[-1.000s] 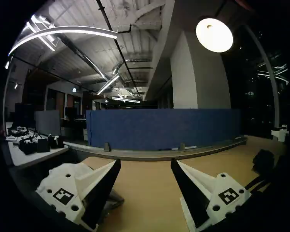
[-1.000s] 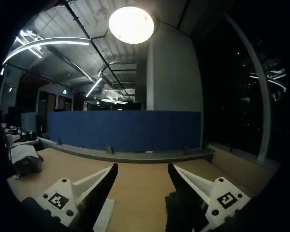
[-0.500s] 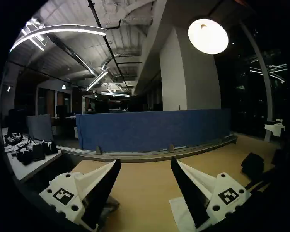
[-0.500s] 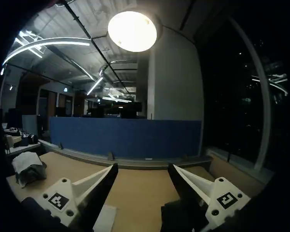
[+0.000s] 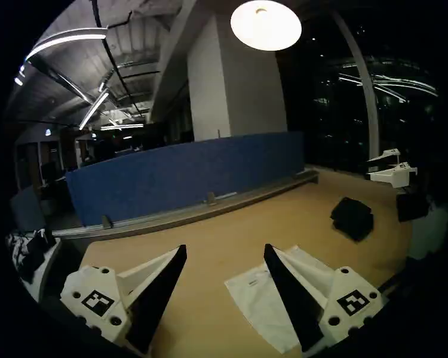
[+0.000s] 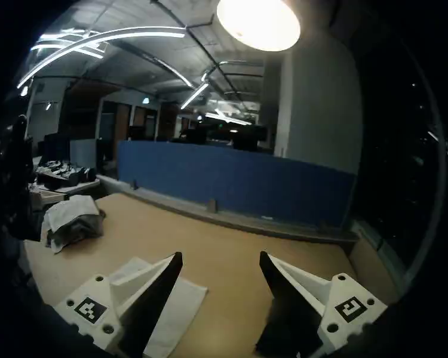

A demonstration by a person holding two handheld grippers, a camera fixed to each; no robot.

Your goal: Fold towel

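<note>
Flat towel [image 5: 255, 297] between the two grippers
It lies near the table's [image 5: 224, 227] front edge, right of the left gripper [image 5: 224, 247] and left of the right gripper [image 6: 220, 255]; both spread open, empty.

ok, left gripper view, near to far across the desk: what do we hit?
White towel → black folded cloth → blue partition.

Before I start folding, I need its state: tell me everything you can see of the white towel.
The white towel looks like thin, smooth cloth, lying flat on the tan table, one corner pointing away. A finger of the open left gripper hides part of it. Nothing grips it.
</note>
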